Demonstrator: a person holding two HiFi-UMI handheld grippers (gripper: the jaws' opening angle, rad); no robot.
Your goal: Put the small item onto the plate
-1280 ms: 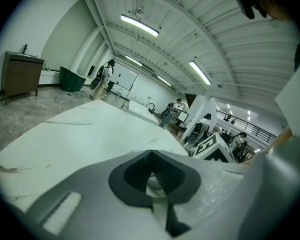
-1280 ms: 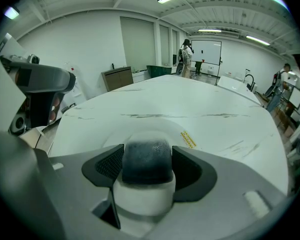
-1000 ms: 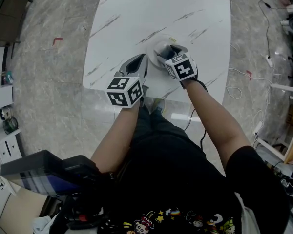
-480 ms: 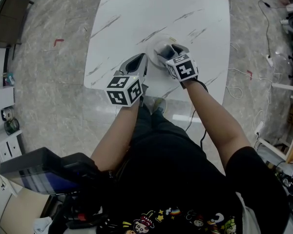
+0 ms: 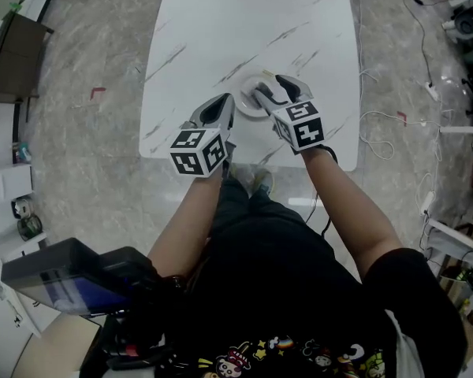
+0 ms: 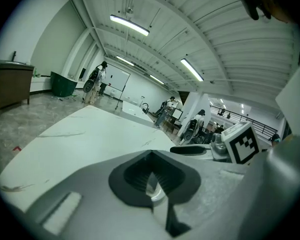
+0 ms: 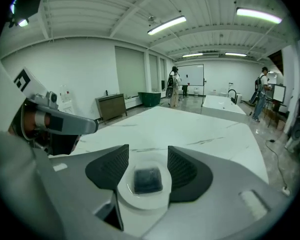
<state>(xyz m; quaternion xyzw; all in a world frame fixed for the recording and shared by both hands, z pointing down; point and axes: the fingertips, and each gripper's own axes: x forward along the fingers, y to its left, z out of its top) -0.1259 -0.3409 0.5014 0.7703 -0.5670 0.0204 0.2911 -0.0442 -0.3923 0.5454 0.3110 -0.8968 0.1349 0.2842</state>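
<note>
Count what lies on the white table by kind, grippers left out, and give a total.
White plate: 1
Small dark square item, lying on that plate: 1
Total: 2

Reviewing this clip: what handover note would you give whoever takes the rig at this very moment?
Left claw: shut, empty, held beside the plate over the table.
Right claw: open above the plate; its jaws have just been closing partway, pressing on nothing.
Things: the small dark item lies on the white plate, free of both claws.
Done: item placed and let go.
Left: probably only to draw both claws clear.
</note>
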